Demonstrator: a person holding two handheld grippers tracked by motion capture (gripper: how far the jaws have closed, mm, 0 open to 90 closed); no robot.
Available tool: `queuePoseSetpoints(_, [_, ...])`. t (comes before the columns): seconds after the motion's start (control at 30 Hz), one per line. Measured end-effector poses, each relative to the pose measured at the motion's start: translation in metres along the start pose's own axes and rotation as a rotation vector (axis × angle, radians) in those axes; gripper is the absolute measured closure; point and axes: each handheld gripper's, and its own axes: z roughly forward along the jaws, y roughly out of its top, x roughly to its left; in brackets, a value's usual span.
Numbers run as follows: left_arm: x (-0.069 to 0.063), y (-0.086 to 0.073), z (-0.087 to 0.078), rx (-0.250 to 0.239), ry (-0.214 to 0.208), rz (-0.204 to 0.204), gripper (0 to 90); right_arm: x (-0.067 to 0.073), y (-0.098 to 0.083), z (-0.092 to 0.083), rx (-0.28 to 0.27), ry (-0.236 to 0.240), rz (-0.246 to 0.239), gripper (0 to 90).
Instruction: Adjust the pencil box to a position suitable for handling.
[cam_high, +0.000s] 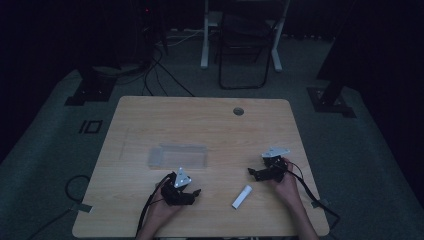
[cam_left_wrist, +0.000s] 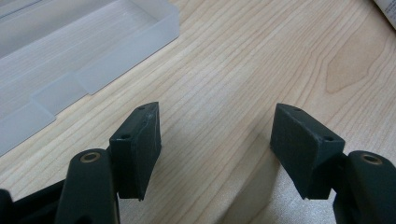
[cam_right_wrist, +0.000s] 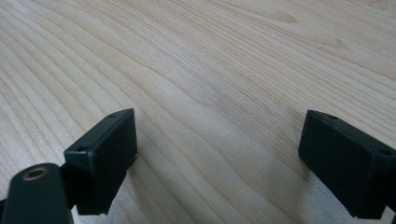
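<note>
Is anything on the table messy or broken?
Nothing stands out. The clear plastic box sits flat on the table, the small white tube lies by itself nearby, and nothing looks spilled or damaged.

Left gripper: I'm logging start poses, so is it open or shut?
Open. The left gripper has its jaws set wide apart, with bare wooden table between them.

No legible text or markings anywhere
</note>
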Motion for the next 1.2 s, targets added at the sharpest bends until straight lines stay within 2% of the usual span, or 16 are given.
queuePoseSetpoints(0.3, [0.000,-0.001,-0.001,-0.003,0.003,-0.001,35.2,0.000,0.000,0.000,0.000,-0.004,0.004,11.5])
queuePoseSetpoints(0.4, [0.003,-0.002,-0.003,-0.006,0.009,-0.011,42.3,0.000,0.000,0.000,0.000,-0.004,0.005,11.5])
queuePoseSetpoints(0.57, [0.012,-0.003,-0.008,0.019,0.064,-0.060,44.1,0.000,0.000,0.000,0.000,-0.003,0.005,11.5])
queuePoseSetpoints(0.67, [0.015,-0.003,-0.011,0.027,0.111,-0.054,44.6,0.000,0.000,0.000,0.000,-0.004,0.005,11.5])
queuePoseSetpoints(0.73, [0.016,-0.002,-0.013,0.019,0.122,-0.052,44.5,0.000,0.000,0.000,0.000,-0.004,0.005,11.6])
queuePoseSetpoints(0.87, [0.019,0.004,-0.015,-0.010,0.091,-0.031,49.1,0.000,0.000,0.000,0.000,-0.004,0.005,11.6])
queuePoseSetpoints(1.03, [0.021,0.012,0.000,0.022,0.068,0.001,54.8,0.000,0.000,0.000,0.000,-0.004,0.005,11.6])
queuePoseSetpoints(1.13, [0.023,0.016,0.008,0.022,0.048,-0.004,59.2,0.000,0.000,0.000,-0.001,-0.004,0.005,11.6])
queuePoseSetpoints(1.2, [0.023,0.019,0.012,0.023,0.045,0.012,60.9,0.000,0.000,0.000,-0.001,-0.004,0.005,11.6])
